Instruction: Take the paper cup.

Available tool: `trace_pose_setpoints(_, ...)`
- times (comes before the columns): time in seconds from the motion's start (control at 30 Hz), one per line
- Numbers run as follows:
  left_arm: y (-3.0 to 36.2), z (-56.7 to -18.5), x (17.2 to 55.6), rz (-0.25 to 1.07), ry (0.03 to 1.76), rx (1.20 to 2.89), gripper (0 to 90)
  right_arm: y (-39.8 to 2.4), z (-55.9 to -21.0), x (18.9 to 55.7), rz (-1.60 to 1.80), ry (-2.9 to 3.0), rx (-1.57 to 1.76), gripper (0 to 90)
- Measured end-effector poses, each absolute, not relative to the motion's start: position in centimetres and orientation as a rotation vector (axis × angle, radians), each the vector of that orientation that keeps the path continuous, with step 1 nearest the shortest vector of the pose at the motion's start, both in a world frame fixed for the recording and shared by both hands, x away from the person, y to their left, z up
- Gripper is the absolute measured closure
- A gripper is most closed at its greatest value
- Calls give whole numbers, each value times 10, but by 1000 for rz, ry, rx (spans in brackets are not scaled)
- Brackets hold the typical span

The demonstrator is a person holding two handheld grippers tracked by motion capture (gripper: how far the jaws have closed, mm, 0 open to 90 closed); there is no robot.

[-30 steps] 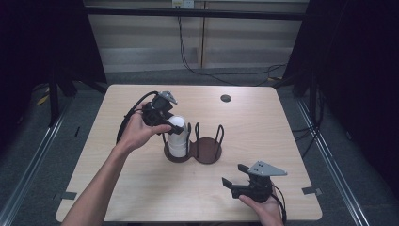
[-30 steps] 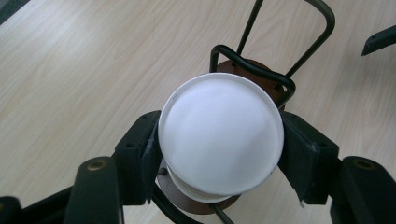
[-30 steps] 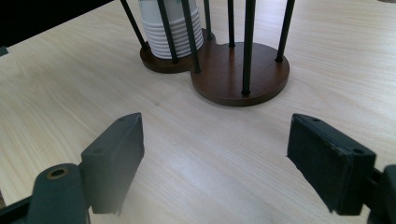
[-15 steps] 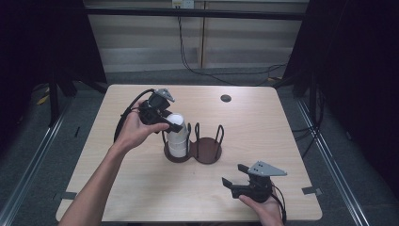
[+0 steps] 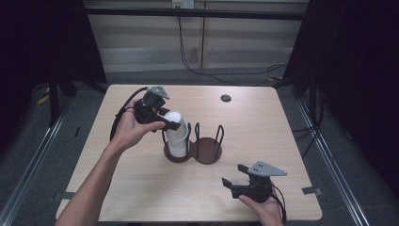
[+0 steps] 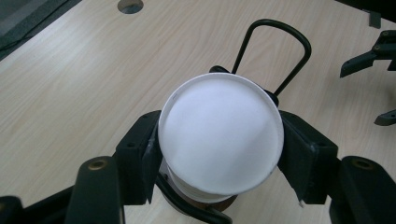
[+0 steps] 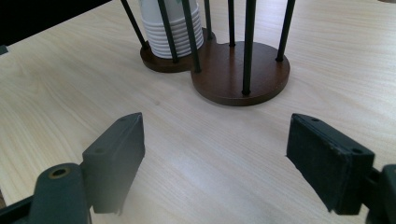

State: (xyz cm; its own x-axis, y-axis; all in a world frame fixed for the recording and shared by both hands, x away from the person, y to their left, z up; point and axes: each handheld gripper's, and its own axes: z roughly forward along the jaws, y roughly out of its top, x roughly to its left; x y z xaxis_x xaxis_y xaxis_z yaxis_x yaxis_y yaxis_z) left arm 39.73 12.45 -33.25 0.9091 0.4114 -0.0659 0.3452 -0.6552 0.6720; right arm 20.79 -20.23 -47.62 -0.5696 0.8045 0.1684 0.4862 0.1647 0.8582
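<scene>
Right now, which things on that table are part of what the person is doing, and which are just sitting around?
Part of the job:
- white paper cup, top of the stack, clamped in the left gripper
- stack of white paper cups
- dark wooden two-ring cup holder with black wire posts

Just there:
- right gripper, open, empty, resting low
- round dark hole in the light wooden table

I see that my left gripper (image 5: 173,123) is black, with a grey three-cornered plate on top and a thick black cable behind it. My right gripper (image 5: 236,176) has the same grey plate and black body. Its fingers (image 7: 116,156) are blocky black pads, with one brass-coloured screw hole. My forearms are without sleeves.
</scene>
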Motion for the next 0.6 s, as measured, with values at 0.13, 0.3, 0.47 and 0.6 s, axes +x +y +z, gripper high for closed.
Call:
trace_pose_setpoints(0.13,127,-328,396,126,530,2324,366,-202,-476,208,1366,2121,1230,187)
trace_pose_setpoints(0.3,129,-324,393,138,517,2310,366,-202,-476,208,1366,2121,1230,187)
trace_pose_setpoints(0.47,130,-323,390,163,534,2264,368,-202,-476,208,1366,2121,1232,186)
trace_pose_setpoints(0.6,132,-321,388,172,534,2249,368,-203,-476,208,1365,2120,1231,186)
